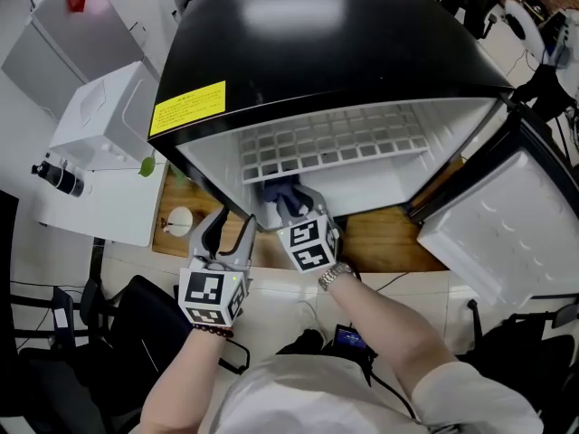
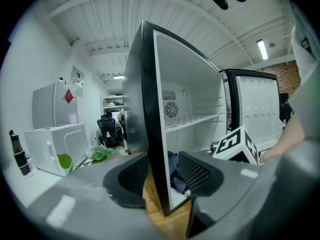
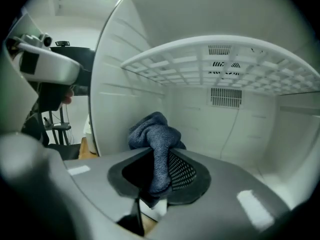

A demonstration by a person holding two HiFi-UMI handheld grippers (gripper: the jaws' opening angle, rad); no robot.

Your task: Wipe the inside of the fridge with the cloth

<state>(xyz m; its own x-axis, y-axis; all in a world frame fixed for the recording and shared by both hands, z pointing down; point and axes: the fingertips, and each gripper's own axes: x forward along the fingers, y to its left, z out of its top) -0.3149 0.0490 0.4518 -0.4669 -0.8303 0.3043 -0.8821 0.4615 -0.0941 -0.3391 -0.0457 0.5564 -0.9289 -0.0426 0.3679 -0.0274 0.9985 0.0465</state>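
We held the blue cloth point(image 3: 152, 131) clamped in the right gripper point(image 1: 298, 208) inside the fridge point(image 1: 317, 52). At its 9 o'clock, the left gripper point(image 1: 228, 229) stood with jaws apart, astride the fridge's wall edge.

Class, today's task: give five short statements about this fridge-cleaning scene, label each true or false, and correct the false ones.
1. The right tool grips a blue cloth inside the fridge. True.
2. The fridge is closed. False: its door stands open.
3. The left tool holds the cloth. False: only the fridge's side wall stands between its jaws.
4. A yellow label sits on the fridge's black top. True.
5. The wire shelf carries bottles. False: nothing rests on it.
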